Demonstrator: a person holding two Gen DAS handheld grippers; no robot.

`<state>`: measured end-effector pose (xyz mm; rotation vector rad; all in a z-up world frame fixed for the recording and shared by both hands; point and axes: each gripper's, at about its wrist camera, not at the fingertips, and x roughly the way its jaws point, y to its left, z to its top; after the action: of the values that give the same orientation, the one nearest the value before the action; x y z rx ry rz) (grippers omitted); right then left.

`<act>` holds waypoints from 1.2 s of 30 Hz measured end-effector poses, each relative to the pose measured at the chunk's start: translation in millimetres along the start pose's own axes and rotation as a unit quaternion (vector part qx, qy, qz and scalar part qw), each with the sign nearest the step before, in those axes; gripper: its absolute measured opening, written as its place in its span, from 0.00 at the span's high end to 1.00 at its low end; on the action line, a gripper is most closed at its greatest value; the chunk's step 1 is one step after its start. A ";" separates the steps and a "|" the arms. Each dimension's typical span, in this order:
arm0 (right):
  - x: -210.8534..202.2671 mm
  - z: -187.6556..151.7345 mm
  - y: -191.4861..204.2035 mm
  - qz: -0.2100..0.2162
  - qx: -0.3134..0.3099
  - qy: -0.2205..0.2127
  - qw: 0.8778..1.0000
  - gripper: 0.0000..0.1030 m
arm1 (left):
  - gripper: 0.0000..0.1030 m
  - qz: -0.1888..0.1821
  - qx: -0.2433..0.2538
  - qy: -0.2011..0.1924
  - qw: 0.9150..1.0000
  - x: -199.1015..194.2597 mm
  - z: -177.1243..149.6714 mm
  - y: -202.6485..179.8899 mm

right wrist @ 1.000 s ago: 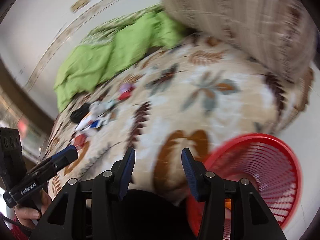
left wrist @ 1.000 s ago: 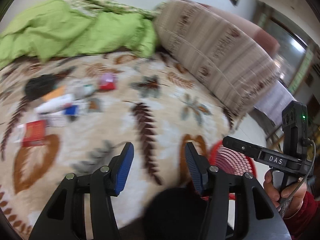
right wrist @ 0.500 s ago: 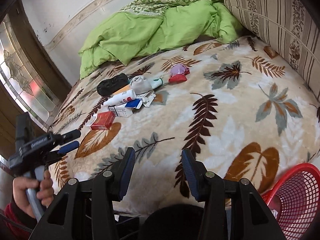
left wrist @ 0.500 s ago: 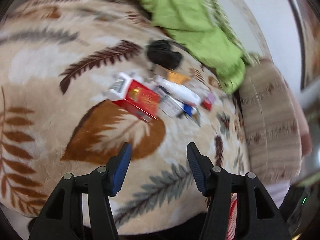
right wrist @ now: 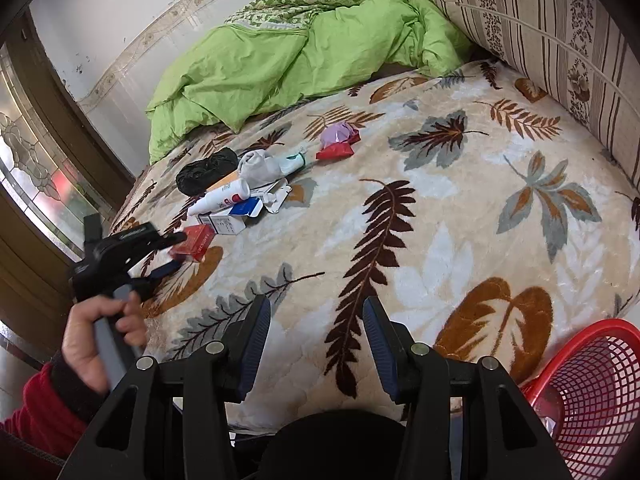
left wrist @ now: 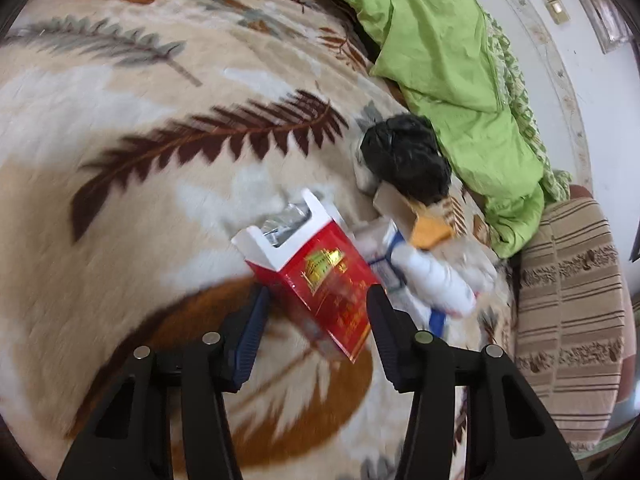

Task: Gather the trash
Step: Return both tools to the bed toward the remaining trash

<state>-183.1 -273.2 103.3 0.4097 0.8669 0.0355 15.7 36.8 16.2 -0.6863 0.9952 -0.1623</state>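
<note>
The left gripper (left wrist: 316, 312) is standing with its jaws apart on either side of the red carton (left wrist: 320, 280), which is lying on the blanket (left wrist: 120, 152) with its torn white top facing away from the gripper. The pads are flanking the carton's near end; whether either pad is touching cardboard cannot be told, as the view is blurred there. The carton is the item of the trash pile closest to the person, which is likely why it is being taken first.

Just beyond the red carton, a white tube (right wrist: 220, 198) and a white and blue box (right wrist: 236, 216) are lying against each other. Further beyond the carton, a crumpled black bag (left wrist: 404, 156) is sitting on an orange-tipped piece of card (left wrist: 424, 228). In the right wrist view, a grey rag (right wrist: 260, 166) and a red and purple wrapper (right wrist: 338, 142) are lying past the pile, well apart from the carton.

The right gripper (right wrist: 316, 340) is hanging idle with its jaws apart and nothing between them, over the near edge of the blanket. The red basket (right wrist: 592, 392) is standing off that edge, well apart from the carton, so each item is judged to need a carry across the bed.

The surface is a plush leaf-patterned blanket, soft and yielding. A green quilt (right wrist: 300, 56) is bunched beyond the pile, a striped cushion (right wrist: 552, 44) is standing along one side, and a stained-glass window (right wrist: 28, 168) is showing past the carton.
</note>
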 end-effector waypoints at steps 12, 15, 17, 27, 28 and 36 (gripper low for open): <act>6.0 3.7 2.1 -0.001 -0.008 0.005 1.000 0.50 | 0.76 0.015 0.082 -0.006 0.996 7.3 9.0 -14.8; 7.6 9.8 7.1 0.008 -0.021 0.006 1.000 0.50 | 0.76 0.019 0.119 -0.008 0.993 -5.8 5.6 -12.0; 11.1 16.1 16.6 0.015 -0.041 0.007 0.999 0.50 | 0.76 0.010 0.117 -0.003 0.993 -14.0 7.5 -3.3; 71.3 33.3 102.6 0.097 -0.189 0.057 0.976 0.50 | 0.78 0.005 0.091 -0.005 0.996 -45.1 30.0 42.9; 79.6 34.4 112.1 0.100 -0.207 0.063 0.971 0.50 | 0.82 0.009 0.087 -0.005 0.996 -47.0 33.0 48.3; 141.3 36.4 175.2 0.099 -0.388 0.102 0.910 0.50 | 0.81 -0.013 0.064 0.021 0.998 -50.9 49.7 68.1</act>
<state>-40.4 -96.4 84.4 -0.2656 0.9393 0.6035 16.1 134.4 29.5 -0.5802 1.0071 -0.2612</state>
